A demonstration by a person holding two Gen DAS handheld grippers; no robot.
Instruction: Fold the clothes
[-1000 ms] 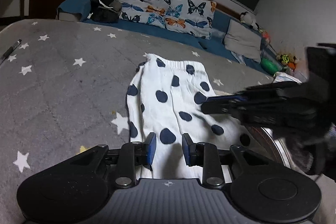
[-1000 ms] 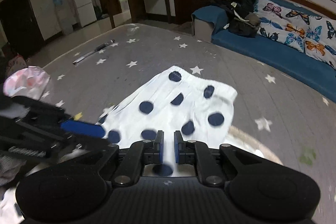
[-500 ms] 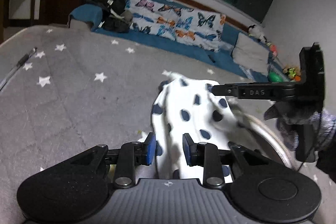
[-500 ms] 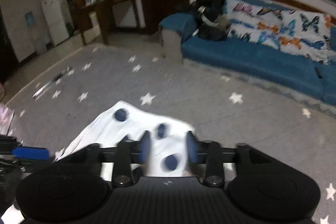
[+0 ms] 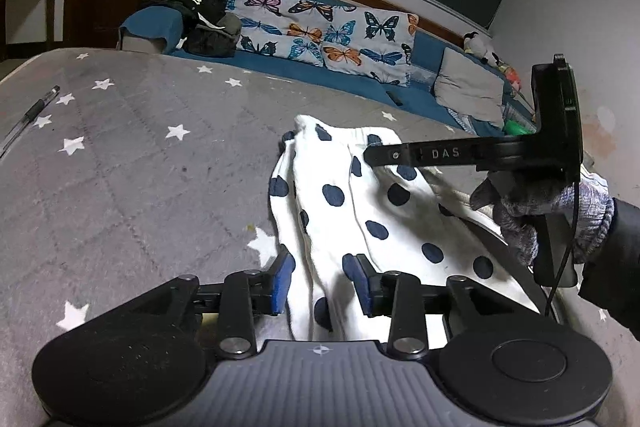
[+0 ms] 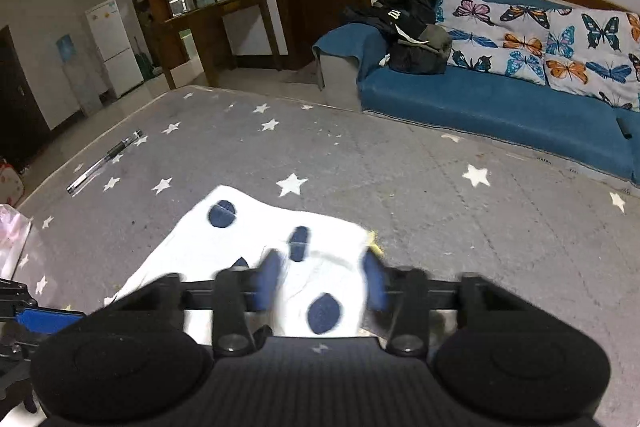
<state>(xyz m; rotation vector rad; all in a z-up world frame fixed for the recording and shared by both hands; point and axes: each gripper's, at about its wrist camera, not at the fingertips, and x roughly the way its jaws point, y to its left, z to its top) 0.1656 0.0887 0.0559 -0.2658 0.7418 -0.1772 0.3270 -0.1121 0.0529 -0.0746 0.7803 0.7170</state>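
A white garment with dark blue dots (image 5: 360, 203) lies on the grey star-patterned mat (image 5: 140, 155). My left gripper (image 5: 320, 279) is open, its blue pads on either side of a fold at the garment's near end. My right gripper (image 6: 320, 281) is open over the garment's far edge (image 6: 280, 227), its fingers blurred. In the left wrist view the right gripper (image 5: 374, 157) reaches in from the right above the garment's waistband end, held by a gloved hand (image 5: 560, 211).
A blue sofa (image 6: 500, 107) with butterfly cushions (image 5: 320, 31) and dark bags (image 6: 412, 27) lines the far edge of the mat. A pen (image 6: 106, 163) lies on the mat at the left. A wooden table (image 6: 216, 27) and fridge (image 6: 114, 43) stand beyond.
My right gripper has gone from shut to open and moved forward to the garment's far edge. The garment is now bunched narrower. My left gripper's jaws have widened a little.
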